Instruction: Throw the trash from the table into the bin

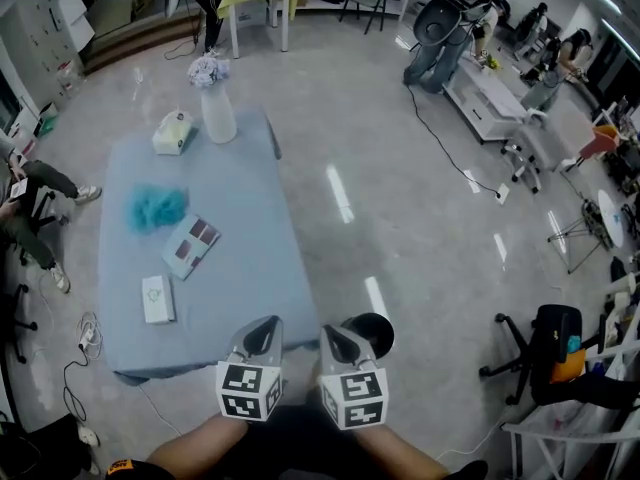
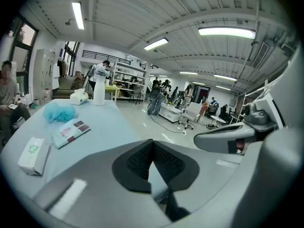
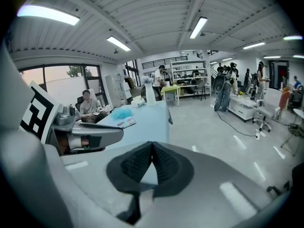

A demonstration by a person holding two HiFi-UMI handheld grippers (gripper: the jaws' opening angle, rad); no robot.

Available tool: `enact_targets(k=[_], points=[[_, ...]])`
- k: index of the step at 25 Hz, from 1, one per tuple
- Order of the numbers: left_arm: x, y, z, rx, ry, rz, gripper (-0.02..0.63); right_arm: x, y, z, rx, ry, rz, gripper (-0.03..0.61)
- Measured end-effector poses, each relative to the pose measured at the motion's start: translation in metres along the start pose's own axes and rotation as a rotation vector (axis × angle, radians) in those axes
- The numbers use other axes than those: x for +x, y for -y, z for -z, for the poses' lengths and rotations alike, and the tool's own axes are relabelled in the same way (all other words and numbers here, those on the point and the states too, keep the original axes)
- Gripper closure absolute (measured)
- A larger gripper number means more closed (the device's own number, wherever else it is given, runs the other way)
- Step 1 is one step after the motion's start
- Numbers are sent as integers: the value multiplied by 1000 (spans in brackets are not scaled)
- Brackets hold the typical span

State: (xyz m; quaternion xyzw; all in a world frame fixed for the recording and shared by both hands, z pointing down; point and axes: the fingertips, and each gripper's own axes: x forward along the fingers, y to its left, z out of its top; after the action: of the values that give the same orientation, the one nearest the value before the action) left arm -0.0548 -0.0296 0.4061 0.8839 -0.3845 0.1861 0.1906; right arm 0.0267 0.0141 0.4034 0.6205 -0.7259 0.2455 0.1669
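Left gripper (image 1: pixel 262 334), right gripper (image 1: pixel 345 342): fingers clenched, empty. Small box (image 1: pixel 157 299) lies ahead-left of your fingers on the tabletop (image 1: pixel 250 218). Approach unopened and you shove it off the edge.

One bin (image 1: pixel 379 329), one bottle (image 1: pixel 217 116), one booklet (image 1: pixel 191 245), one blue puff (image 1: pixel 156 208), two boxes (image 1: pixel 172 133) (image 1: pixel 157 299).

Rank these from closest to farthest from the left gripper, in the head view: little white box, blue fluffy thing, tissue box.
1. The little white box, near end of the table, left of the left gripper.
2. The blue fluffy thing, mid-table.
3. The tissue box, far end.
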Motion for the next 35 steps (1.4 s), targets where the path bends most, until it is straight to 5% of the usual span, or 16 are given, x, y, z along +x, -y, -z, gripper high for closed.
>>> enact_targets(k=[19, 35], points=[[-7, -27, 1, -34, 10, -25, 606, 11, -21, -10, -52, -19, -7, 577], [-85, -137, 19, -131, 52, -232, 606, 66, -134, -27, -166, -54, -188, 577]])
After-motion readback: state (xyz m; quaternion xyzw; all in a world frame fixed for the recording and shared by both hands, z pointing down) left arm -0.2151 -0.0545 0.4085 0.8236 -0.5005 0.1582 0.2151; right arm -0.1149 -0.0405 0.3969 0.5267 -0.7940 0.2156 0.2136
